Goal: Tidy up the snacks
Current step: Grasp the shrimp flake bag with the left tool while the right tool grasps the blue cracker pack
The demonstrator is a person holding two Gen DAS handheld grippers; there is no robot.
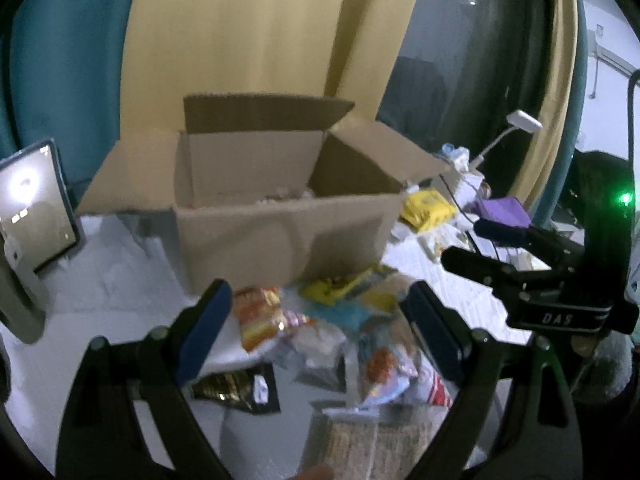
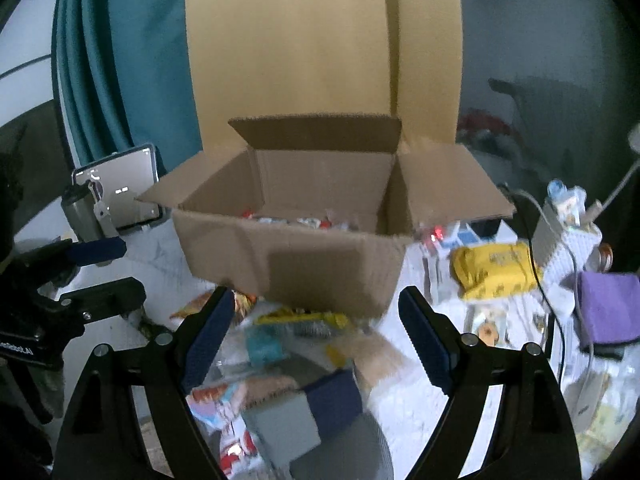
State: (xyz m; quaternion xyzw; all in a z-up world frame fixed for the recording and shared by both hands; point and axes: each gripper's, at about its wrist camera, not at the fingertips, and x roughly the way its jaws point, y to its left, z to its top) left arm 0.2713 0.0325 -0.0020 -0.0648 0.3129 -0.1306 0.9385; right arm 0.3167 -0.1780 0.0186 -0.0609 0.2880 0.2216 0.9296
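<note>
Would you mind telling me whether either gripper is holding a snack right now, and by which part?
Nothing is held: the left gripper and right gripper are both open above the snacks.

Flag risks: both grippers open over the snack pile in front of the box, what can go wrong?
1. Packets in the snack pile overlap, so the left gripper may pinch two.
2. The right gripper works the same pile; the fingers could collide.
3. The cardboard box sits right behind the pile; reaching forward might shove it.

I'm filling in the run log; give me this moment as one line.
left hand-held gripper: open, empty | right hand-held gripper: open, empty | cardboard box: flaps open | snack packets: loose in front of box
</note>
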